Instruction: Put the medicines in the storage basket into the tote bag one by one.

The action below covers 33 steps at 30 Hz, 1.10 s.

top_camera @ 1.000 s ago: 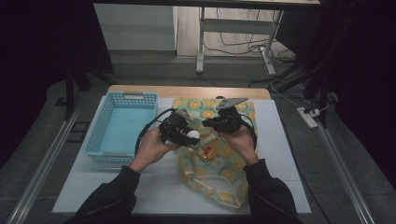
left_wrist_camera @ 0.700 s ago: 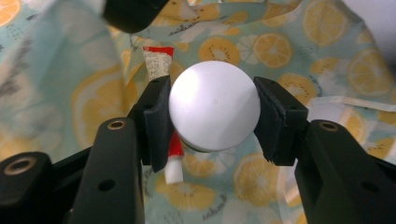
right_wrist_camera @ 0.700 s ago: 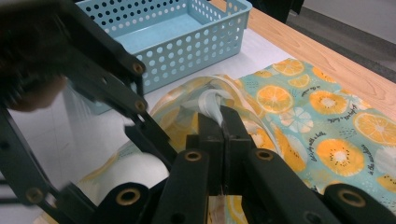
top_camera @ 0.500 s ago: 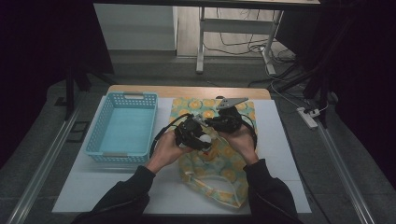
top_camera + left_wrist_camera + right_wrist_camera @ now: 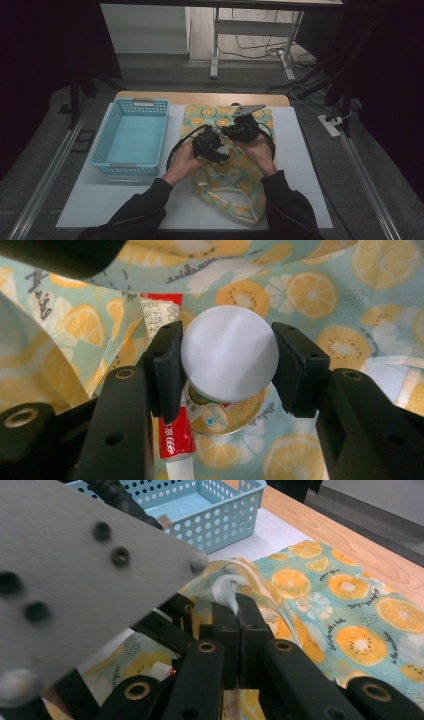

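A fabric bag [image 5: 235, 185] printed with orange slices lies on the white mat, its mouth toward the far side. My right gripper [image 5: 226, 134] is shut on the bag's pale rim strap [image 5: 225, 587] and holds the mouth up. My left gripper [image 5: 221, 148] is shut on a small round jar with a white lid [image 5: 230, 357], one pad on each side of the lid. It holds the jar over the bag's opening. Below the jar, inside the bag [image 5: 320, 285], lies a red tube [image 5: 175, 437] with a white cap.
An empty blue perforated basket [image 5: 132, 137] stands left of the bag, and its corner [image 5: 200, 510] is seen beyond my right jaws. The left gripper's grey plate [image 5: 75, 565] blocks the near left of the right gripper view. A wooden table edge [image 5: 200, 97] runs along the back.
My left hand has carried the white-lidded jar rightward and down, from beside the basket to the bag's mouth. The right gripper has stayed put, still clamped on the strap.
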### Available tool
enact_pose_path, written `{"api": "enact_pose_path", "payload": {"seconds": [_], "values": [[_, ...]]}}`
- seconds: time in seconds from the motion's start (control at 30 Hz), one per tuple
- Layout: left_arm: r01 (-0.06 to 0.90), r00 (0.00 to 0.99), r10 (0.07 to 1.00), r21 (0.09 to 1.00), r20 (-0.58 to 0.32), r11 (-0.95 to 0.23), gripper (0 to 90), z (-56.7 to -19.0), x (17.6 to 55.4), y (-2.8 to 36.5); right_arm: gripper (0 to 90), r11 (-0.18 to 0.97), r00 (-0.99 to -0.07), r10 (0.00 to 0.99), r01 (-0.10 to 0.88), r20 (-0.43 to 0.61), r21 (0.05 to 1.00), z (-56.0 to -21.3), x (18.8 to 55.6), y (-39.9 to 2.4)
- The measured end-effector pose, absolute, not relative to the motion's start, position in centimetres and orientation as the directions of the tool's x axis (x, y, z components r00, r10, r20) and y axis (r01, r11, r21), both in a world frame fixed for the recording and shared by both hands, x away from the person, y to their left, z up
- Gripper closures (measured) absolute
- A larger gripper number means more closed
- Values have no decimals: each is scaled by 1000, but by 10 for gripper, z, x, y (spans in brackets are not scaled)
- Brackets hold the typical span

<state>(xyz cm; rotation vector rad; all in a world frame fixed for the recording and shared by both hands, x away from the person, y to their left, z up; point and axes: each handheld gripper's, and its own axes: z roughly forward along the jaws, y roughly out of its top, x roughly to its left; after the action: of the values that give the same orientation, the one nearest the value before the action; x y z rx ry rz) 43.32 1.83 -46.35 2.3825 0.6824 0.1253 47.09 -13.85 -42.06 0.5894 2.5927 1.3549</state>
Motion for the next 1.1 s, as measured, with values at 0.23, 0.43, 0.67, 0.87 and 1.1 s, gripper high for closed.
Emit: {"api": "enact_pose_path", "payload": {"seconds": [0.23,0.43,0.67,0.87,1.1], "values": [[447,857,509,614,-85,-650,503,-470,436,16,893,512,-910,412,269,41,815,-421,471,-138],[448,853,513,635,-93,-630,443,-469,436,17,893,513,-911,411,268,41,816,-420,470,-138],[448,850,517,654,-101,-610,332,-459,430,21,893,513,-913,407,265,40,816,-420,470,-138],[435,860,498,665,-108,-607,252,-453,422,25,893,516,-914,403,262,39,815,-420,469,-137],[437,863,488,683,-135,-584,179,-449,412,34,893,517,-916,400,260,38,816,-419,468,-136]]}}
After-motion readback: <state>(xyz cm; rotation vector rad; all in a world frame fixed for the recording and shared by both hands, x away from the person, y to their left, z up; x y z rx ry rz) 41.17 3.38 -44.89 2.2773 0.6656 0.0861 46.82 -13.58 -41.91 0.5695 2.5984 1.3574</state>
